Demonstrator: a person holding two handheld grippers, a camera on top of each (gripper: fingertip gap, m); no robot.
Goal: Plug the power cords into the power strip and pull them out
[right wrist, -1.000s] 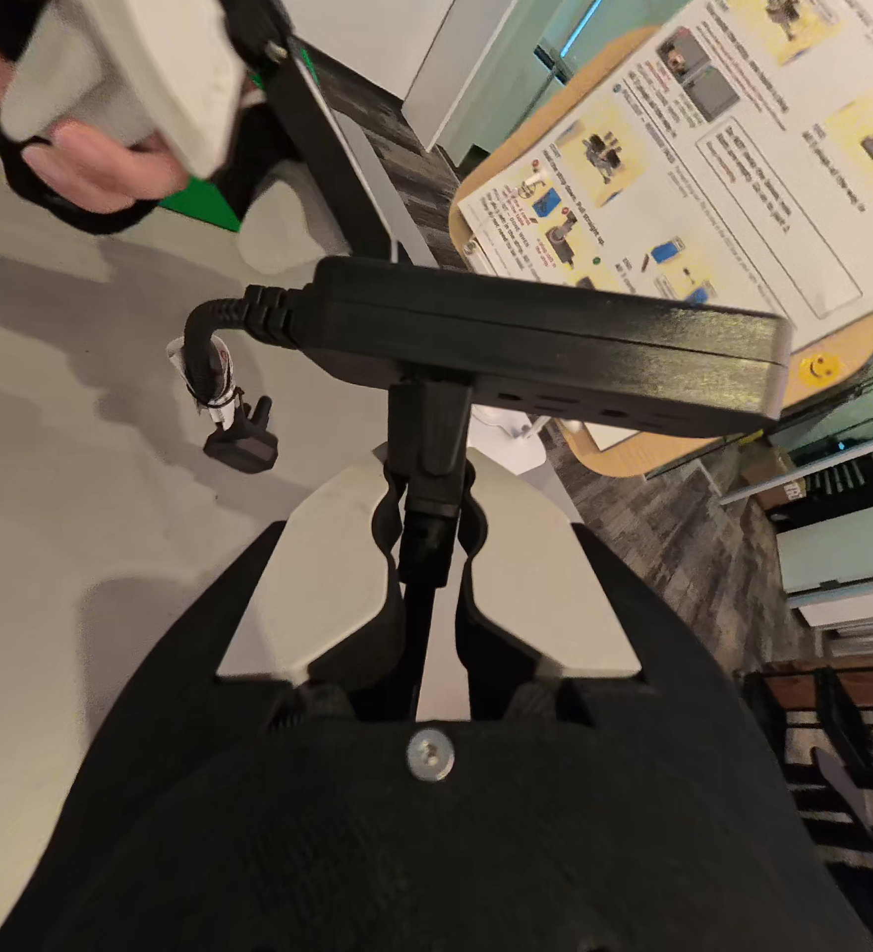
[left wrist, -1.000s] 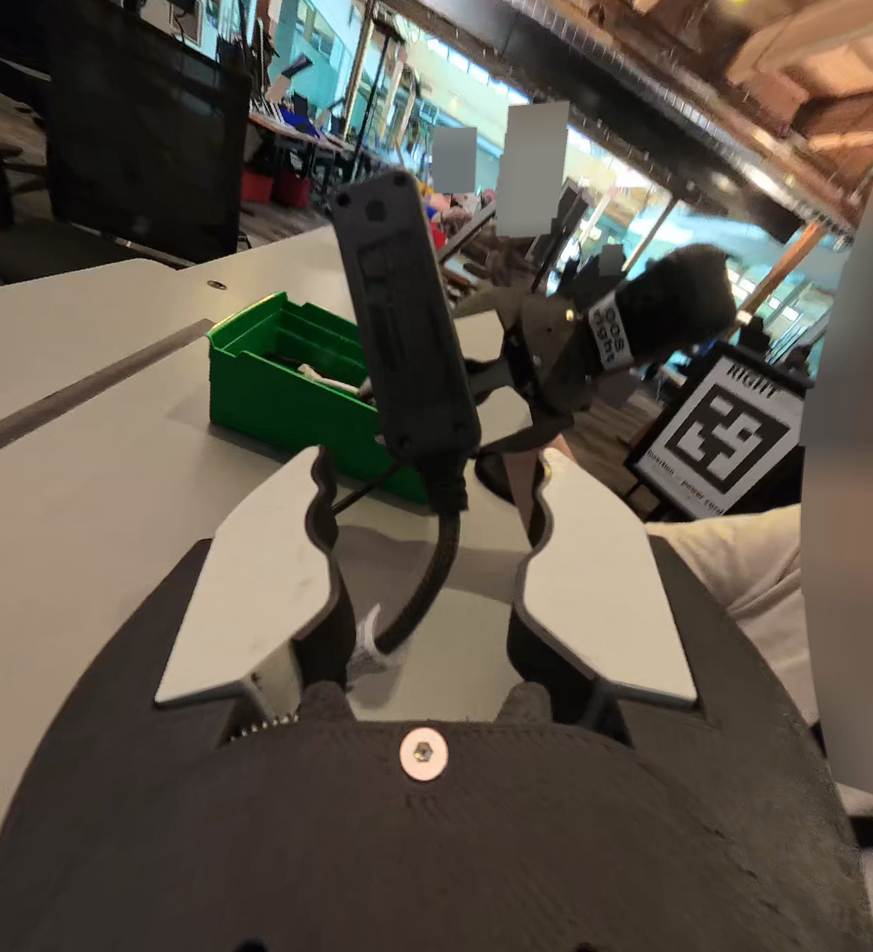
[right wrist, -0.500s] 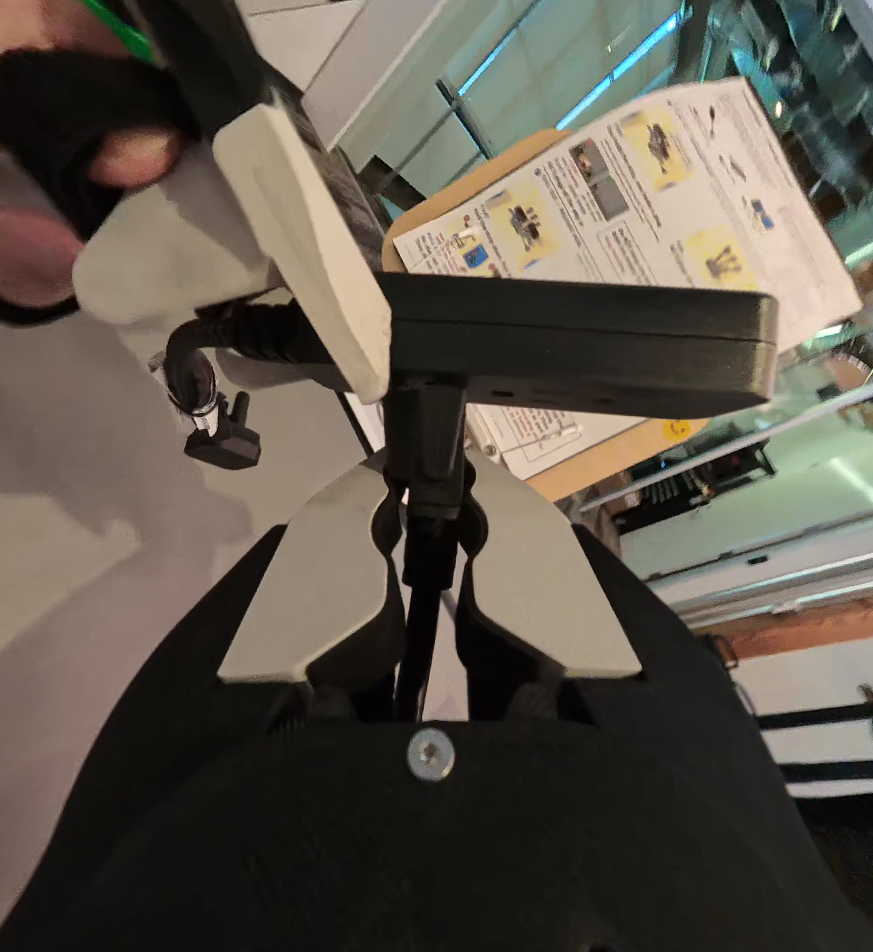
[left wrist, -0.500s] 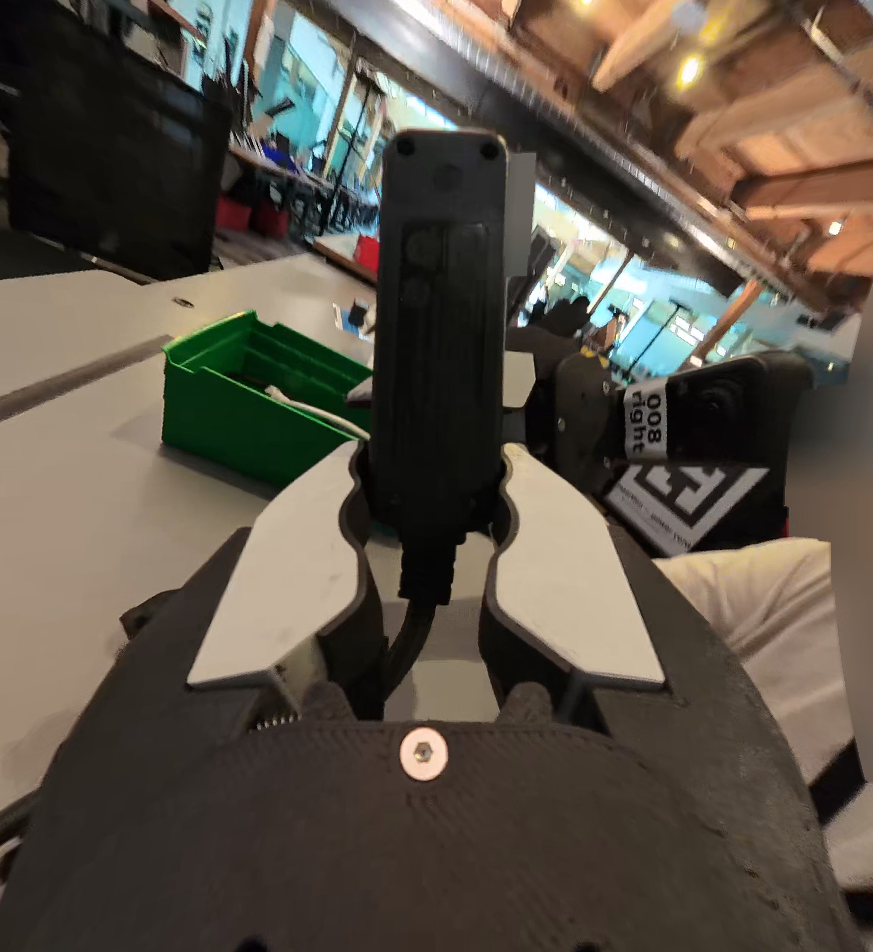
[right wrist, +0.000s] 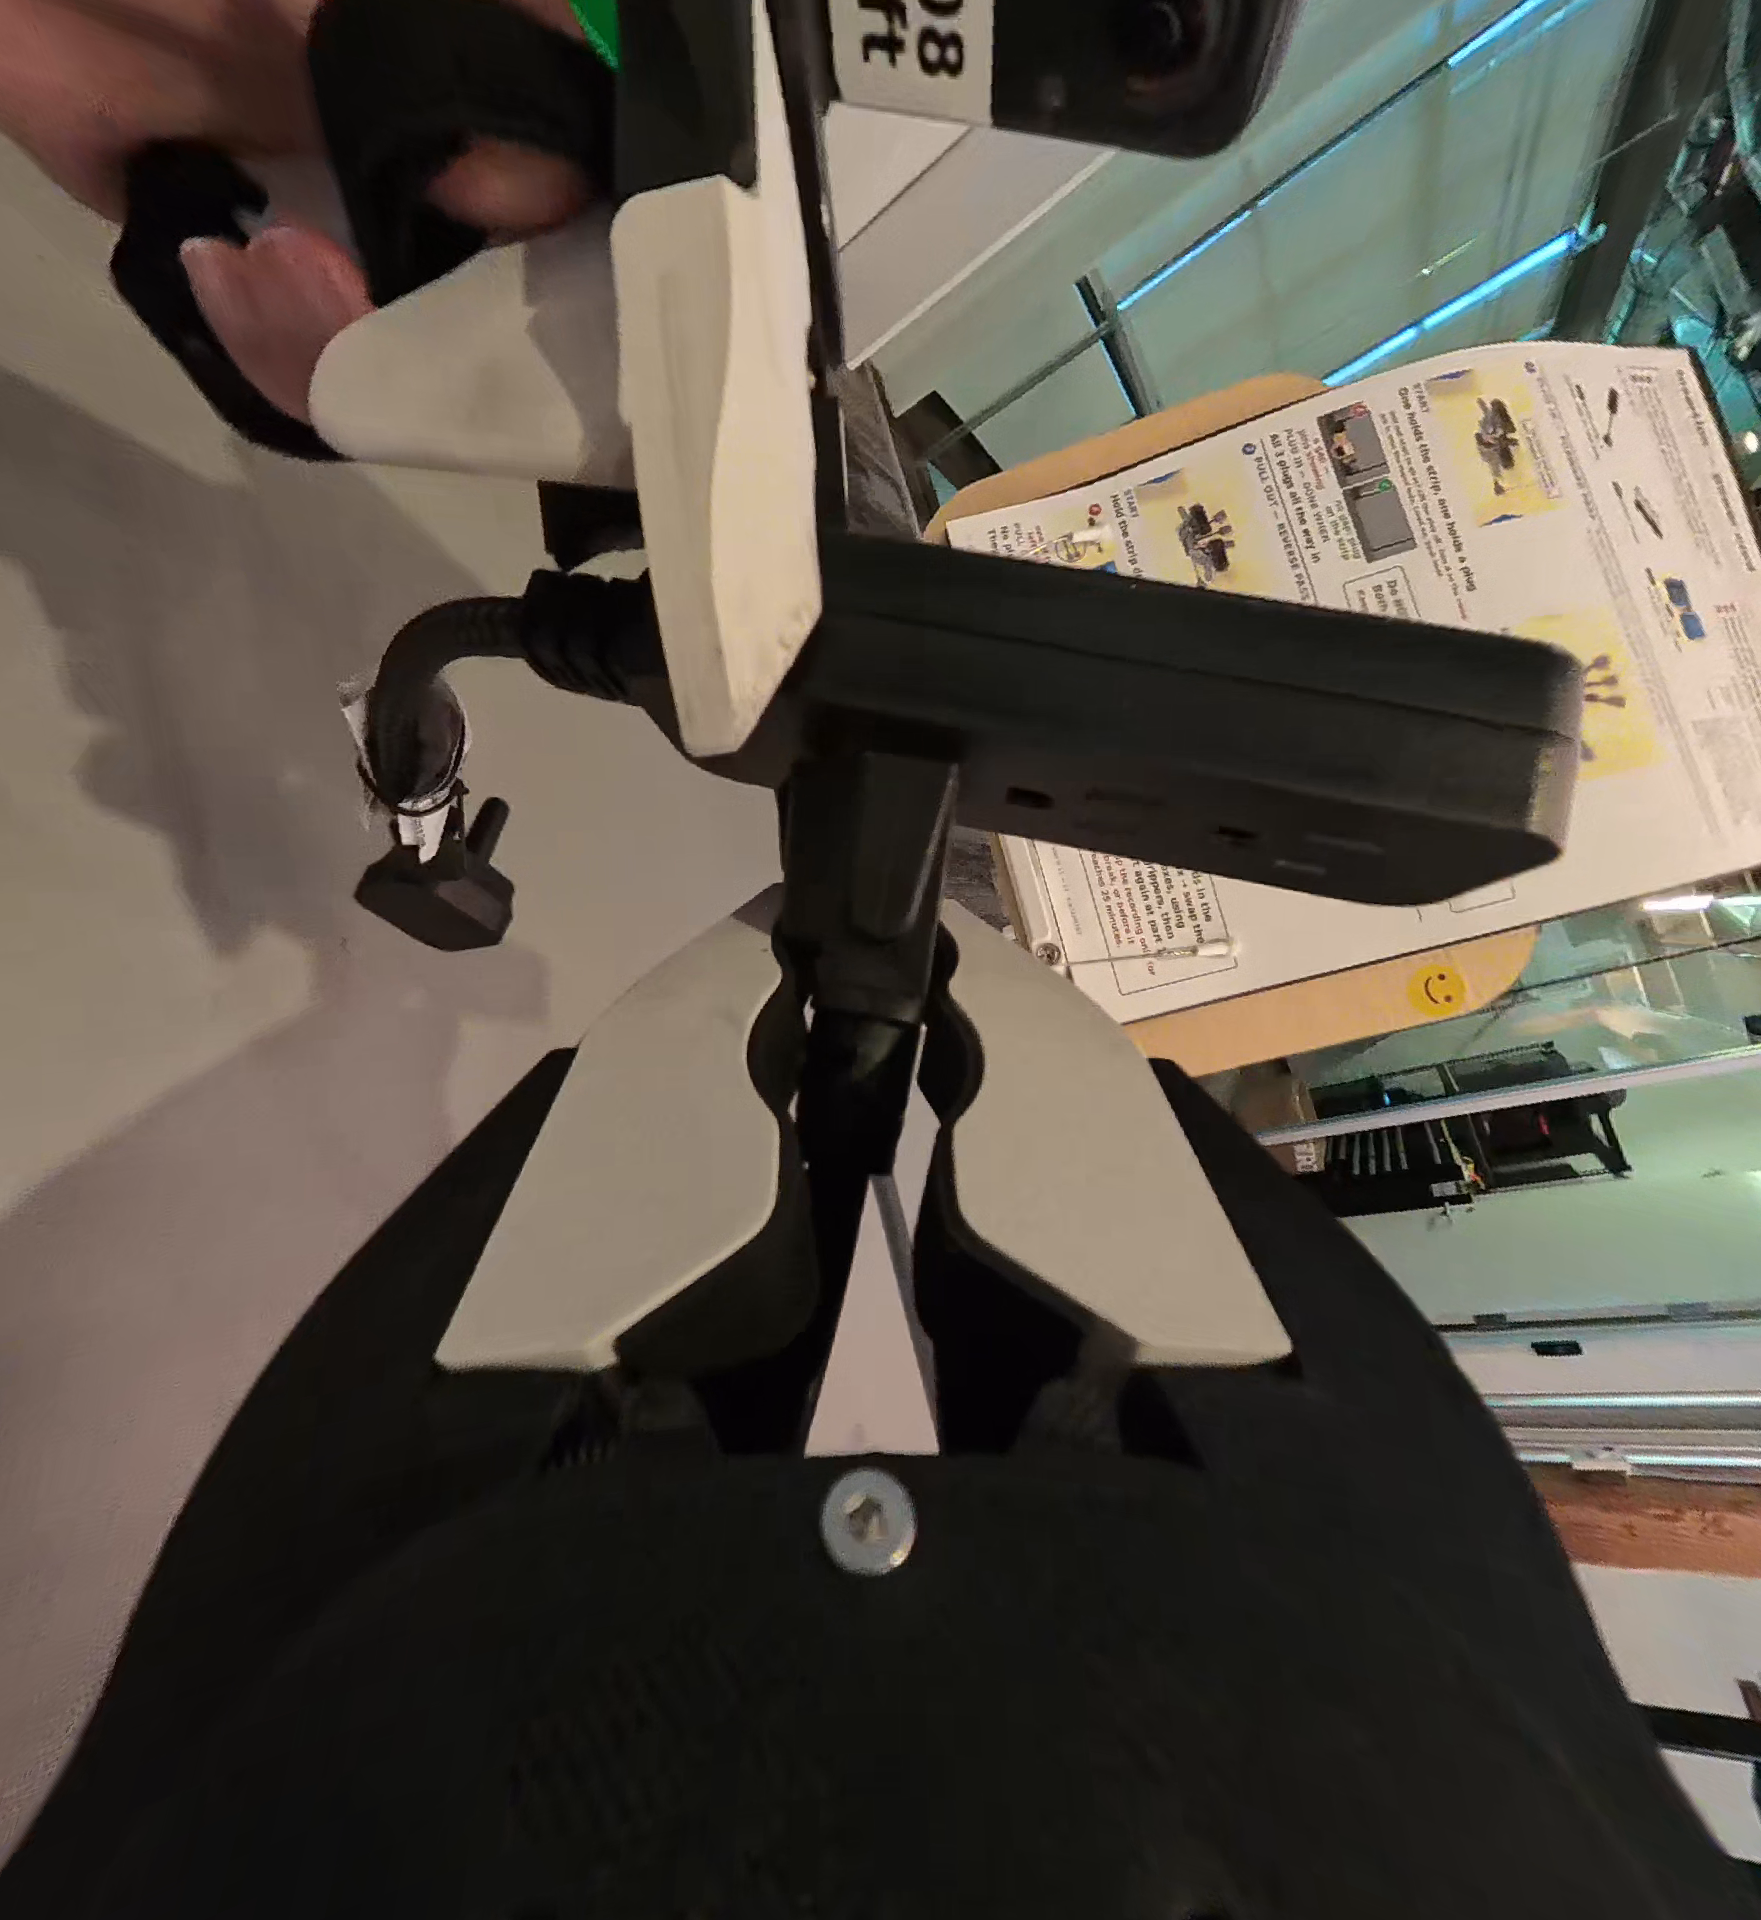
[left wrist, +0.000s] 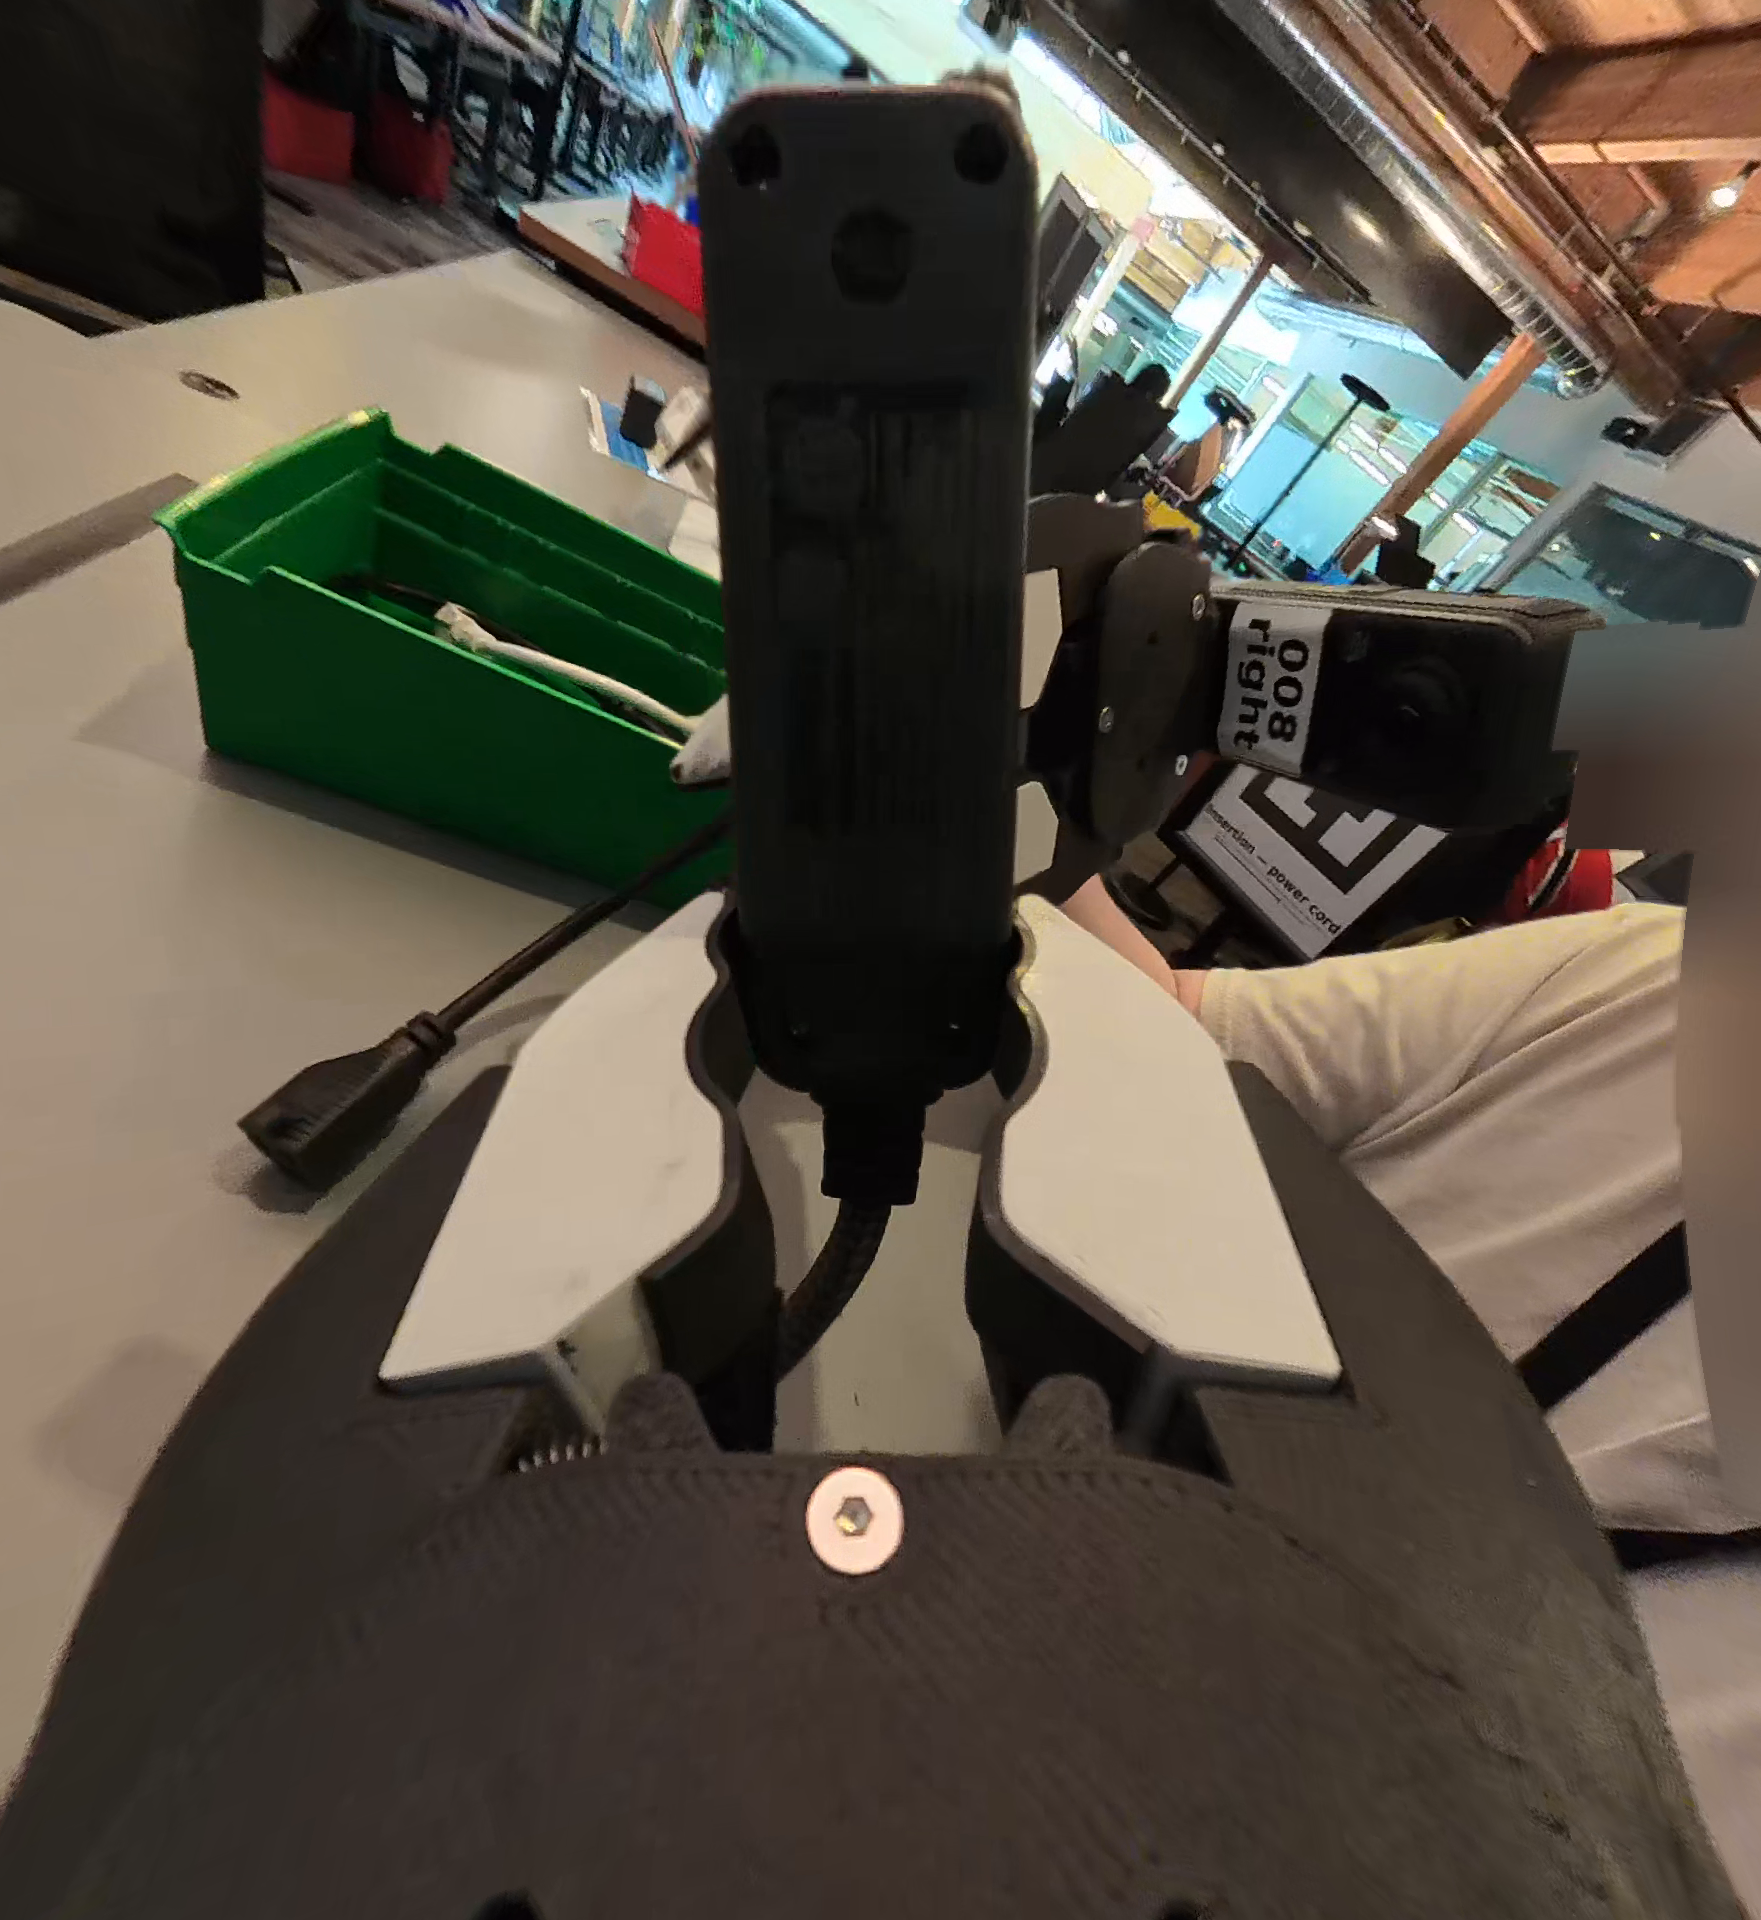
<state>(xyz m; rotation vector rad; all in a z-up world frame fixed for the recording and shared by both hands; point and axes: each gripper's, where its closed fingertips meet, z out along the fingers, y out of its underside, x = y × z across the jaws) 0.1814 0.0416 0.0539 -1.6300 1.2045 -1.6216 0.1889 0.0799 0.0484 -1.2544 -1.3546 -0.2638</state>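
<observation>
A: Where is the power strip (left wrist: 860, 582) now, seen against the tabletop (left wrist: 76, 935)?

B: It is lifted above the tabletop, not resting on it. The left claw (left wrist: 865, 997) is closed on its cord end, one finger on each side of the body. In the left wrist view the strip's long axis runs straight away from this claw.

A: And the plug (right wrist: 871, 862)?

B: The right claw (right wrist: 860, 1013) is clamped on the rear of the plug, and the plug is seated in the outlet nearest the strip's cord end. Its axis stands across the strip's long axis — this is the relation that matters. I judge a pull-out must go straight back along the plug, away from the strip, while the left claw holds against it.

A: Which claw is nearer to the plug?

B: The right one; it already has it. The left claw's fingers (right wrist: 730, 540) are just beside that outlet.

A: What differs from one second ago?

B: Then the left claw was wide open, with only the strip's cable between the fingers; now it grips the strip. The right claw's hold on the plug has not changed.

A: Smaller things?

B: A green bin (left wrist: 419, 634) sits on the tabletop beyond the strip, a loose black connector (left wrist: 336, 1101) lies to the strip's left, and the strip's own plug (right wrist: 436, 883) hangs below its cord end.
</observation>
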